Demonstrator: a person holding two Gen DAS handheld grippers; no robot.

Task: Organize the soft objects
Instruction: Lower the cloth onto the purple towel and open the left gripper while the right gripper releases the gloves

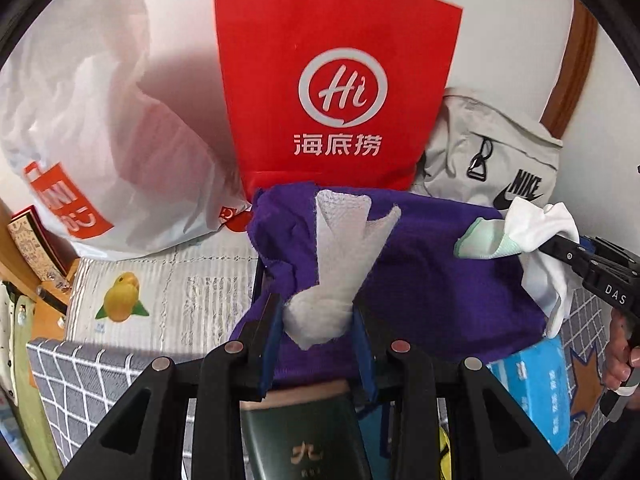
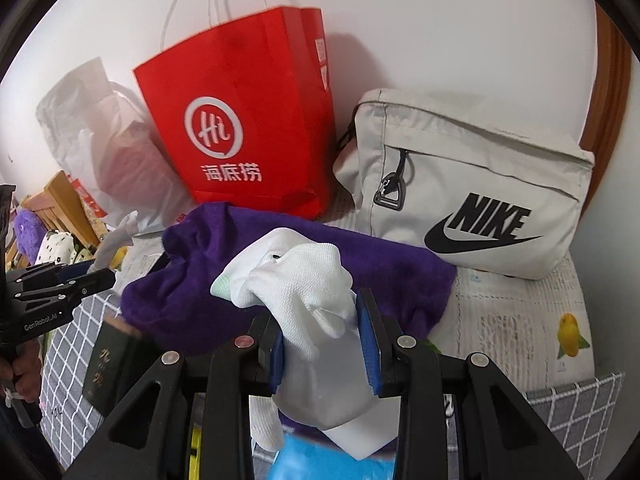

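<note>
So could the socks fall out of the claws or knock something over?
Maybe. The left claw pinches only the bunched end of its white sock, so the loose part might slip free. The right claw holds a bulky white sock bundle with a mint-tipped piece sticking out, which could drop onto the purple cloth. The red paper bag stands close behind and looks light, so a bump might tip it.

Your white textured cloth [image 1: 340,248] bunched between the left pads, white sock bundle [image 2: 304,292] pinched between the right, purple fleece [image 1: 432,280] spread beneath both.
</note>
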